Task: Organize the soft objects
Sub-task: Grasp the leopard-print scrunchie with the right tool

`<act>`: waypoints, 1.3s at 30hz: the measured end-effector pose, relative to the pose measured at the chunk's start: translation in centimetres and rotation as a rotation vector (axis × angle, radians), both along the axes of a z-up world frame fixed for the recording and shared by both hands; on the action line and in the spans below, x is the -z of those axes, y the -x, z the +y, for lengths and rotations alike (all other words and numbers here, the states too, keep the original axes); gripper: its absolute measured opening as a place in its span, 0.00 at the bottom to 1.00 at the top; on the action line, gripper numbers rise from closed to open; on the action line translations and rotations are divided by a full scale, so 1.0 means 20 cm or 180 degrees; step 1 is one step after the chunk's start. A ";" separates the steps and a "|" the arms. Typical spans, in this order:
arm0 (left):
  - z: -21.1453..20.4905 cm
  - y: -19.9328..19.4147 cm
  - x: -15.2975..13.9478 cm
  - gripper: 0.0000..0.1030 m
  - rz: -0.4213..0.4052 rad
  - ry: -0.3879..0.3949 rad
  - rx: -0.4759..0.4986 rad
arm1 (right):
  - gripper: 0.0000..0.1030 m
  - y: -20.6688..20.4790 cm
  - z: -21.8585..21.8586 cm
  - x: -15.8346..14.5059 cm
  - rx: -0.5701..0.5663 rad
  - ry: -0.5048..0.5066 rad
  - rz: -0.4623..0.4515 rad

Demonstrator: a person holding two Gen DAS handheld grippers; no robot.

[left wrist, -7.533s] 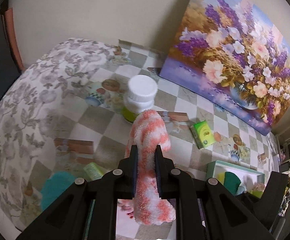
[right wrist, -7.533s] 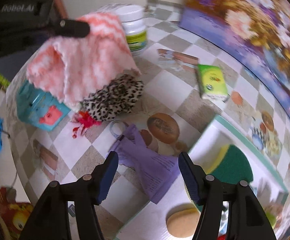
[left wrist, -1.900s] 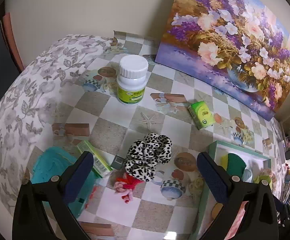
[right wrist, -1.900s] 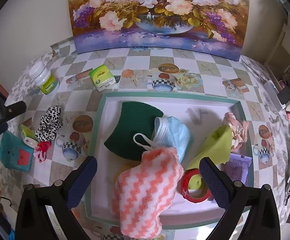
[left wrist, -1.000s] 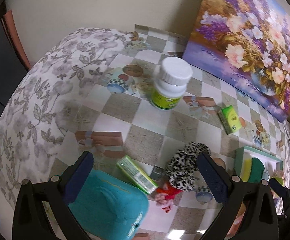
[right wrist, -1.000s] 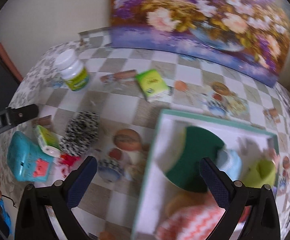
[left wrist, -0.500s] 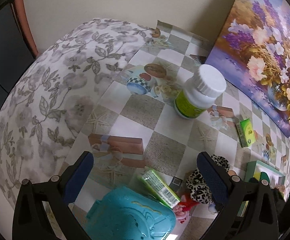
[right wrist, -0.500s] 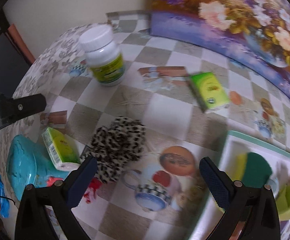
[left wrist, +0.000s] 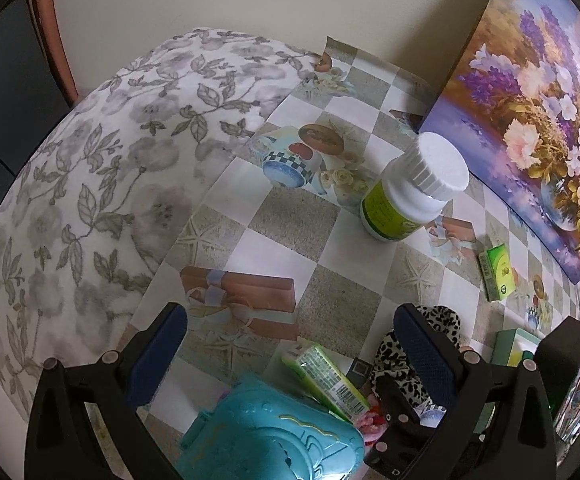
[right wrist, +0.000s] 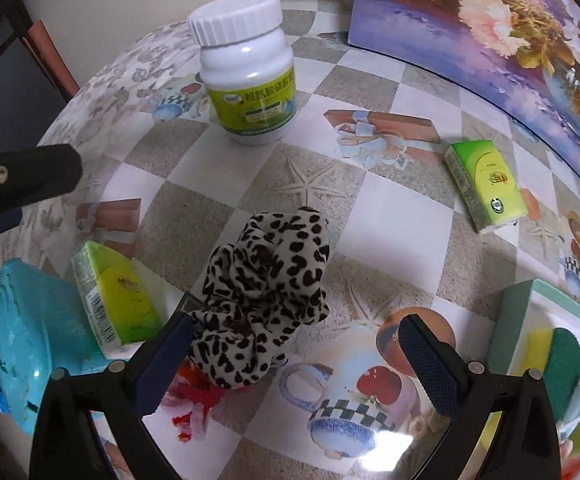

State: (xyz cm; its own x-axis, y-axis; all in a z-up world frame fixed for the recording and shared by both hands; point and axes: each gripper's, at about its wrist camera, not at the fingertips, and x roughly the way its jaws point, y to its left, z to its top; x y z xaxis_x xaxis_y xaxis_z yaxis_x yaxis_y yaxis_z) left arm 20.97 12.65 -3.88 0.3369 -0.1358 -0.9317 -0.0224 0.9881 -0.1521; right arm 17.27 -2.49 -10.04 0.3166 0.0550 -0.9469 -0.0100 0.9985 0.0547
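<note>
Left wrist view: left tool spread wide and empty above the checkered tabletop, leopard scrunchie behind its right finger; right wrist view: right tool wide, scrunchie between its fingers untouched, tray holding a green sponge.

A home: patterned tablecloth, flower painting against wall.

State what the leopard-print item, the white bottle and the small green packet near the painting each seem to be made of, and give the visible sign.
Leopard-print item: soft woven fabric, matt, judging by its gathered folds; probably a scrunchie.
White bottle: hard plastic, glossy, with light reflections on its shoulder, a ribbed cap and a green paper or film label.
Small green packet: thin plastic film wrap, slightly shiny; contents not visible.
</note>
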 end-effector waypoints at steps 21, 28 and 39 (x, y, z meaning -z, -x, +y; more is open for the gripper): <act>-0.01 0.00 -0.01 1.00 -0.0023 -0.0051 0.0020 | 1.00 -0.05 0.02 0.07 -0.0158 0.0098 -0.0004; -0.01 0.00 -0.01 1.00 -0.0021 -0.0068 0.0034 | 1.00 -0.08 -0.01 0.04 -0.0060 -0.0331 -0.0149; -0.02 0.01 -0.01 1.00 -0.0027 -0.0084 0.0065 | 0.66 -0.07 0.04 -0.02 -0.0144 -0.0315 -0.0318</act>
